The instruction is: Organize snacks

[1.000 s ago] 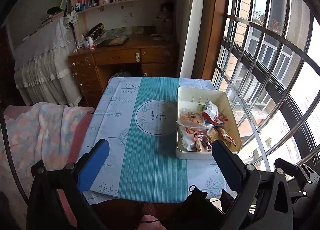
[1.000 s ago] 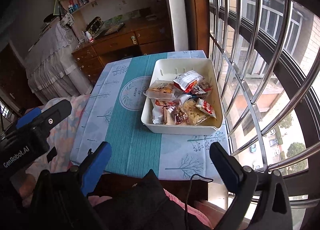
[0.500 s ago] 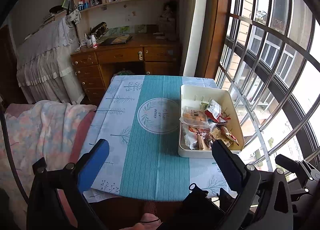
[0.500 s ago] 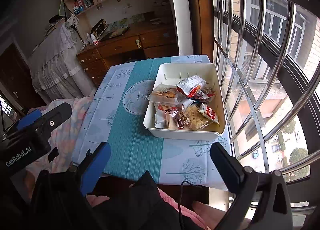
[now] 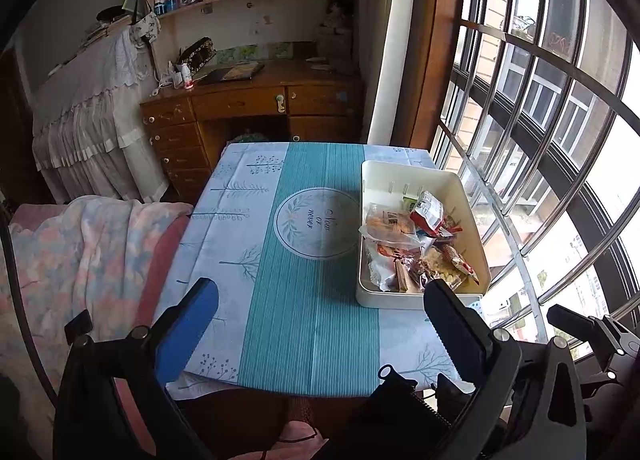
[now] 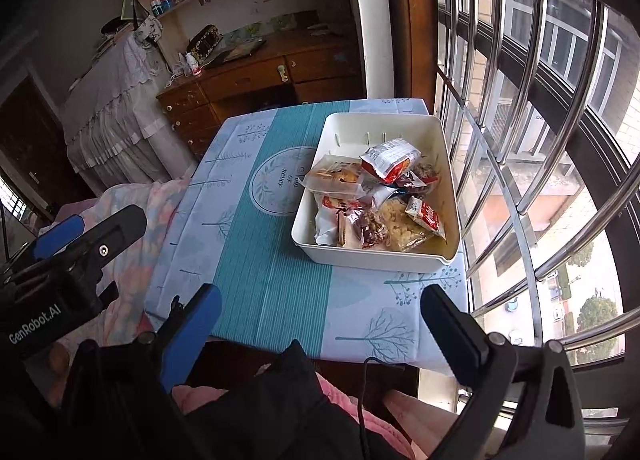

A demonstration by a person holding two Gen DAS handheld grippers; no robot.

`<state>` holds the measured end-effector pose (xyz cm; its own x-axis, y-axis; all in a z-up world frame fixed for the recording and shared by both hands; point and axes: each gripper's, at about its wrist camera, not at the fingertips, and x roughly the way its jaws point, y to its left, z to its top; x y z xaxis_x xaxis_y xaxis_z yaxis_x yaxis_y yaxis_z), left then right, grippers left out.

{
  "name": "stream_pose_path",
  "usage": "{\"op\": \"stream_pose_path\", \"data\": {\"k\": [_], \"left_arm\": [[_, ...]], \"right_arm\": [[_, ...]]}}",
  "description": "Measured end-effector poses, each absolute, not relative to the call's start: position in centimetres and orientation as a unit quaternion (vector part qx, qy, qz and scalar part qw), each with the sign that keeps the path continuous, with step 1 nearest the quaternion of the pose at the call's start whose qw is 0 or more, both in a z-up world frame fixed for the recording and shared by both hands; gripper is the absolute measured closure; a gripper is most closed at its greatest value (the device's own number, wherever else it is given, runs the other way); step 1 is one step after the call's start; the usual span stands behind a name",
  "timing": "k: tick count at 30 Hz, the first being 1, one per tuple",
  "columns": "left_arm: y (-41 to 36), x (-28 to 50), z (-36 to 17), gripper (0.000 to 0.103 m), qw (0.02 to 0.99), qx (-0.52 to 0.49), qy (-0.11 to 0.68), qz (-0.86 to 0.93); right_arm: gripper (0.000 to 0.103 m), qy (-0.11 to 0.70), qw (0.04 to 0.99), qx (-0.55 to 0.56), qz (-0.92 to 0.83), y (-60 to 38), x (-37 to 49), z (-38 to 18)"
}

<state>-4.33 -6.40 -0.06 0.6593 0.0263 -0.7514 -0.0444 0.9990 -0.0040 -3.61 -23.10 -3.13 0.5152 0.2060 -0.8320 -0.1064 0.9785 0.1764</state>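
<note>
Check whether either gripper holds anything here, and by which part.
Nothing is held: left gripper and right gripper have open, empty jaws, short of the snack bin.

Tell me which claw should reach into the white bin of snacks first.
Right. The white bin sits on the window side of the table, almost straight ahead of the open right claw. For the open left claw it lies off to the right.

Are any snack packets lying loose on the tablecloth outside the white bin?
No, every snack packet sits inside the white bin, and the tablecloth around it is bare in the right wrist view.
</note>
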Motion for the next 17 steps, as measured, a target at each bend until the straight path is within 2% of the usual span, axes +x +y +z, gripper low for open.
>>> {"op": "stream_pose_path", "data": {"k": [17], "left_arm": [[-6.82,-3.56,-0.23,0.001,0.906,0.000,0.422,0.021]], "right_arm": [[0.002,0.489,0.866,0.052,0.092,-23.13,-3.08,-3.51]]}}
